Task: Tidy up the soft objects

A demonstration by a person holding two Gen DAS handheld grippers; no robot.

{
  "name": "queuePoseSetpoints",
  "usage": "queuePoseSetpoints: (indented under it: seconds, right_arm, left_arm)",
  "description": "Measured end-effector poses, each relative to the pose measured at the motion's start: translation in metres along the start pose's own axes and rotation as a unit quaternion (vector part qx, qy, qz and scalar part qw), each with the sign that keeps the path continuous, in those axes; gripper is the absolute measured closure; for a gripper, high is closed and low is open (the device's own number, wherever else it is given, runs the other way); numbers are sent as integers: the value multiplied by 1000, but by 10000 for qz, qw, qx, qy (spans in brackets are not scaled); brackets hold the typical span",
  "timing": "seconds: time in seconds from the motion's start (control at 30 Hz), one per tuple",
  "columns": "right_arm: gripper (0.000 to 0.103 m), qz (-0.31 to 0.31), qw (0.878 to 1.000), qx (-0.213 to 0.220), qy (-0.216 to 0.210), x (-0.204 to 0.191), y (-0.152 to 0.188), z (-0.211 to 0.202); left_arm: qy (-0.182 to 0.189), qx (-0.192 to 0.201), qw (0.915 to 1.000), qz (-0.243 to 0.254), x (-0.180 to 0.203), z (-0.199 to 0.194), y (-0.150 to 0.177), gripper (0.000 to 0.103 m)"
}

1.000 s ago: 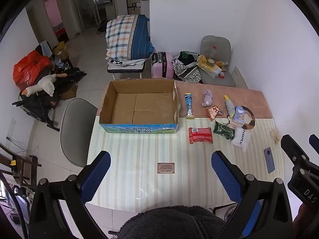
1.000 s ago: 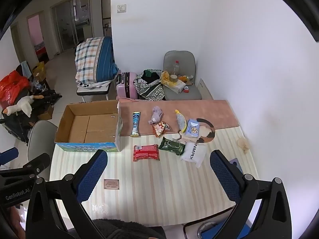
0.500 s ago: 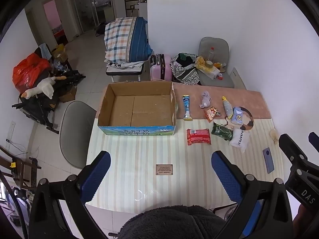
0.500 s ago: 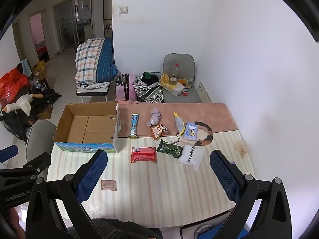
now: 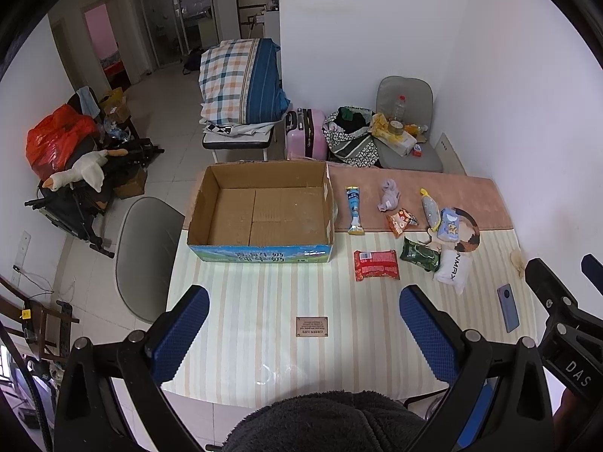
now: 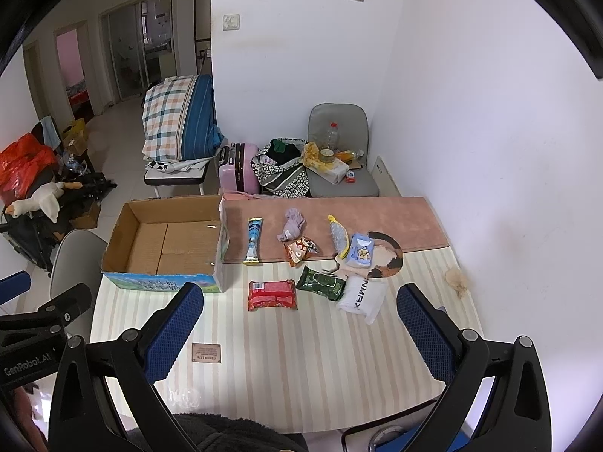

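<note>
Judged at the very start: nothing yet lifted, empty cardboard box (image 5: 260, 211) waiting at the table's (image 5: 264, 339) far left, soft packets well apart from both grippers. Left gripper (image 5: 303, 333) and right gripper (image 6: 299, 333) held high, jaws spread wide, holding nothing. Next, likely a reach down to the nearest, the puffy red packet (image 6: 272, 294), lying flat just right of the box.

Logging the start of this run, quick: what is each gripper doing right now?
Left gripper: open, holding nothing, above the table.
Right gripper: open, holding nothing, above the table.
</note>
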State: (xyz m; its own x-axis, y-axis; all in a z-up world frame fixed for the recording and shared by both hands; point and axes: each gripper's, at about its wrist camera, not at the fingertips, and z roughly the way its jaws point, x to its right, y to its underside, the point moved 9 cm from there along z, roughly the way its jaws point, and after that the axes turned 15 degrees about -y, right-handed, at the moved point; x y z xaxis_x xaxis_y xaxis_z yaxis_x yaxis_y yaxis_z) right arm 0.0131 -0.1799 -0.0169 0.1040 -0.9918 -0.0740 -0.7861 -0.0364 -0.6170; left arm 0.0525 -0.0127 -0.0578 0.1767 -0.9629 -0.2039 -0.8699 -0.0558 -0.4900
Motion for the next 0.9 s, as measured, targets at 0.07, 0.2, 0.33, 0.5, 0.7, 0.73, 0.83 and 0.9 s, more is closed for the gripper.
queuePoseSetpoints:
  seconds: [0.07,0.2,0.33,0.5,0.7,0.73,0.83,0.9]
  right_arm:
    - [0,8,10000,-4,-2,0,-1,-1]
    - [0,6,10000,-5,0,0,-3,-2]
    - [0,-2,10000,4,5,-1,-1,-2]
    - [0,5,10000,-10,15,1,-2,-3]
    - [0,-1,10000,23,34,3,-7,-5]
    - [0,3,10000,37,38,4,-8,-5]
    - [0,-1,10000,31,27,4,-8,-5]
    - [0,-10,10000,27,32,5,-10,-6]
  left_arm:
    - [-2,15,10000,-4,-2,-1,-4,0]
    - [11,52,10000,-16,-3,-3,-10,0]
    - [13,50,10000,-32,-2,-3,-8,0]
    - [17,65,10000,-34,-3,-2,-6,0]
    - [21,66,10000,-33,-3,-3,-8,0]
    - [18,64,10000,-33,-3,-2,-6,0]
    - [22,69,10000,-41,-3,-2,-5,0]
    - [16,73,10000,-31,-3,-2,-4,0]
